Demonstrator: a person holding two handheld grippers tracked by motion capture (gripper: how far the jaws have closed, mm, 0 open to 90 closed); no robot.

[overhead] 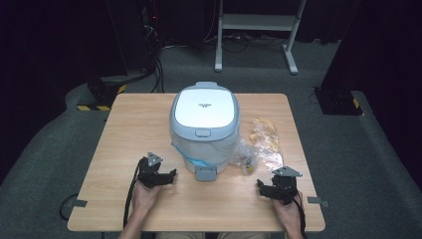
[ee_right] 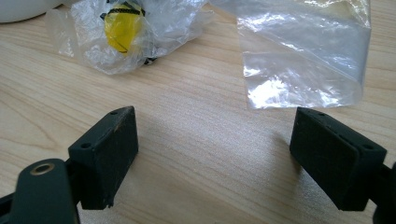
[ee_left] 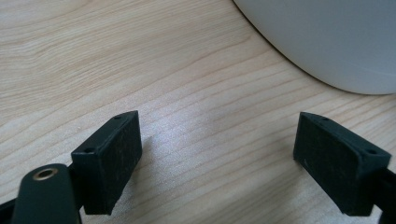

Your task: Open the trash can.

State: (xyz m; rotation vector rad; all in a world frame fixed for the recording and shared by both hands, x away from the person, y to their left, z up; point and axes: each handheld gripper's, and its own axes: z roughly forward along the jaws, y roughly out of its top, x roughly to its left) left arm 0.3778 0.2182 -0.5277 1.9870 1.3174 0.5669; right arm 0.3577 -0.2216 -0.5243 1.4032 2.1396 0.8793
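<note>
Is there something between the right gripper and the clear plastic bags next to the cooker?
Nothing visible stands in the way. The right gripper, jaws open, hovers over bare table. Just ahead of it lie the flat clear bag and the crumpled bag with a yellow item, with only wood between.

A white rice cooker (overhead: 204,130) sat lid-shut mid-bench (overhead: 124,129), clear plastic bags (overhead: 260,145) crumpled just beside it (yellow contents inside). The left tool (overhead: 158,175) and right tool (overhead: 276,188) rested near the front edge, well apart.
</note>
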